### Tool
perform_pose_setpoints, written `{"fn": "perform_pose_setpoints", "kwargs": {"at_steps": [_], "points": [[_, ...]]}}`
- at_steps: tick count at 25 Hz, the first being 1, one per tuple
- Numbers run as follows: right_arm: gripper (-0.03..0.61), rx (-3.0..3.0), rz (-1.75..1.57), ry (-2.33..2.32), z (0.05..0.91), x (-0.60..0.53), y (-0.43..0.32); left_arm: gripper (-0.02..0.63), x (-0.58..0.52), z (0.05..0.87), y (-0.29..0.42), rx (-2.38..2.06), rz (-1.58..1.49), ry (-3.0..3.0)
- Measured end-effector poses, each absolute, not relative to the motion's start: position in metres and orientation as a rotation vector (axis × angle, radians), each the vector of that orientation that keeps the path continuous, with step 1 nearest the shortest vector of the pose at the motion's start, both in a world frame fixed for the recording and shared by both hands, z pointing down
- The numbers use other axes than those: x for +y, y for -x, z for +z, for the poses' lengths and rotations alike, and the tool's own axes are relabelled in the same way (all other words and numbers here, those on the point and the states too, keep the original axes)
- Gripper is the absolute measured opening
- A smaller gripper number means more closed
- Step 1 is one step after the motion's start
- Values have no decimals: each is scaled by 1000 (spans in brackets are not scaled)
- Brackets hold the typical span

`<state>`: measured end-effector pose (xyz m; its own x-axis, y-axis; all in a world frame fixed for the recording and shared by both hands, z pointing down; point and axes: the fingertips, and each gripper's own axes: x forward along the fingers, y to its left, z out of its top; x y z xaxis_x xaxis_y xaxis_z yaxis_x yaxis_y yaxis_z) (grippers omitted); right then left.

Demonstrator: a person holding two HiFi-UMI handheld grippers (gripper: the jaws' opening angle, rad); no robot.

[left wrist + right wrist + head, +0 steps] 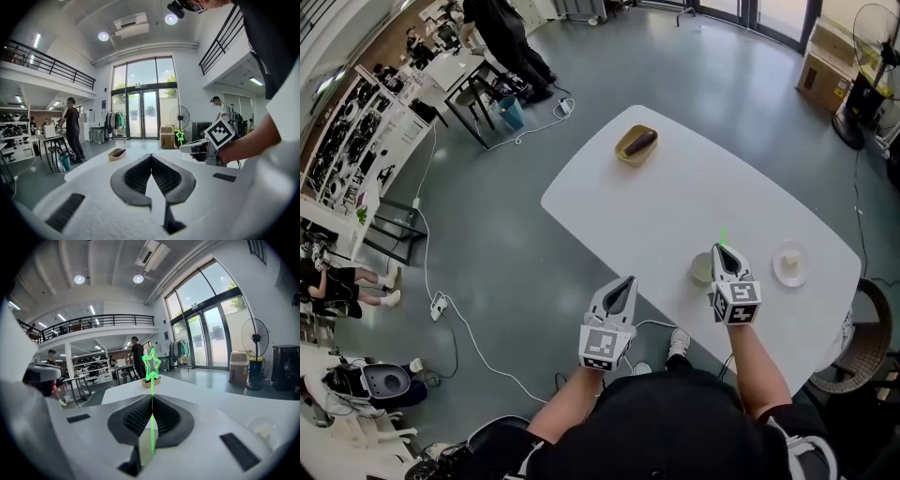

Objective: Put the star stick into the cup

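Observation:
The star stick is thin and bright green, with its star [151, 364] at the top. My right gripper [152, 400] is shut on the stem, which rises upright from between the jaws. In the head view the right gripper [723, 250] hangs just right of the pale cup [702, 269], which stands near the white table's [675, 202] front edge, and the star [723, 234] shows faintly above the jaws. My left gripper [625, 282] is shut on nothing at the table's near left edge. From the left gripper [151, 157] view, the star [179, 136] and the right gripper [193, 147] appear to the right.
A tan tray [636, 144] holding a dark oblong thing sits at the table's far end. A small white dish [789, 263] lies right of the cup. A wicker chair [865, 330] stands at the right. A person in black [502, 37], desks, cables and a fan [874, 47] lie beyond.

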<state>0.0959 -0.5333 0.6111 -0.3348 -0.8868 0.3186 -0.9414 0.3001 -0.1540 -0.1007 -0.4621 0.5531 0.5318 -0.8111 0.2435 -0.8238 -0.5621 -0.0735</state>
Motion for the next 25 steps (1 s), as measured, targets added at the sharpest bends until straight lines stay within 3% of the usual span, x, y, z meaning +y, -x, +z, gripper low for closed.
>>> {"fn": "perform_pose_setpoints", "kwargs": {"at_steps": [25], "points": [[14, -2202, 240, -1419, 644, -558, -36, 11, -468, 561, 146, -1513, 340, -2578]]}}
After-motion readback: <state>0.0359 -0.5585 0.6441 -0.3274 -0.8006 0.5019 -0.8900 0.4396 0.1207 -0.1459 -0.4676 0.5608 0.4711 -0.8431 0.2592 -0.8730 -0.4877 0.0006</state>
